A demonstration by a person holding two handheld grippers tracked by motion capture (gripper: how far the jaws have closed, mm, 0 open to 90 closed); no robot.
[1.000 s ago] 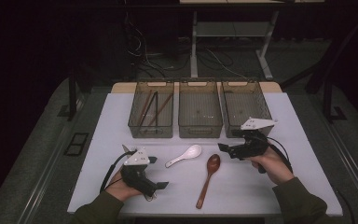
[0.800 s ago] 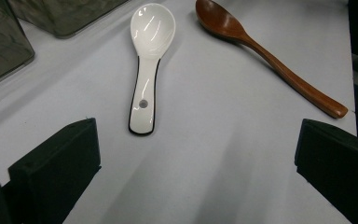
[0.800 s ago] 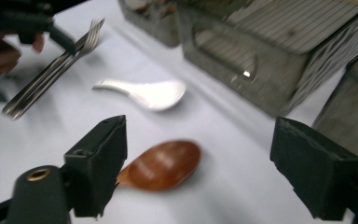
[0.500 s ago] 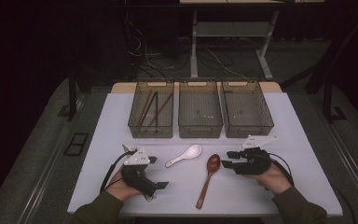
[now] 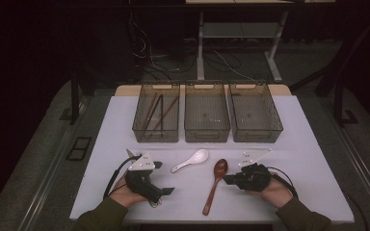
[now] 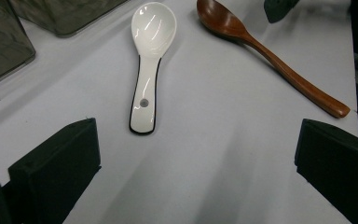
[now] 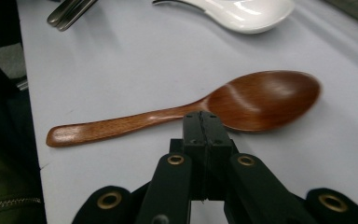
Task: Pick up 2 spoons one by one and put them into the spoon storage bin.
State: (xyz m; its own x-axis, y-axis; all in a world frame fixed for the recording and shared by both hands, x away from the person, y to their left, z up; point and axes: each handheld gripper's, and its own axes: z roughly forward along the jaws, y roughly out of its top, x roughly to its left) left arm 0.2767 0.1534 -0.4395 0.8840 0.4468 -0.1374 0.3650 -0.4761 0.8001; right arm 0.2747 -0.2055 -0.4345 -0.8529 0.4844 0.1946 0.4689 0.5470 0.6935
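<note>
Right gripper view, right claw (image 7: 200,119) closed empty, tips beside wooden spoon (image 7: 242,105)

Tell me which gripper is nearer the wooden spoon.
Right. The right gripper, jaws shut with nothing between them, sits just beside the wooden spoon, tips at its neck. The left gripper rests farther off on the spoon's other side, jaws open.

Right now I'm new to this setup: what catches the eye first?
Two spoons lie mid-table: a white ceramic spoon and a brown wooden spoon. The right gripper, shut and empty, sits beside the wooden spoon's neck. Behind stand three clear bins; the left one holds chopsticks.
</note>
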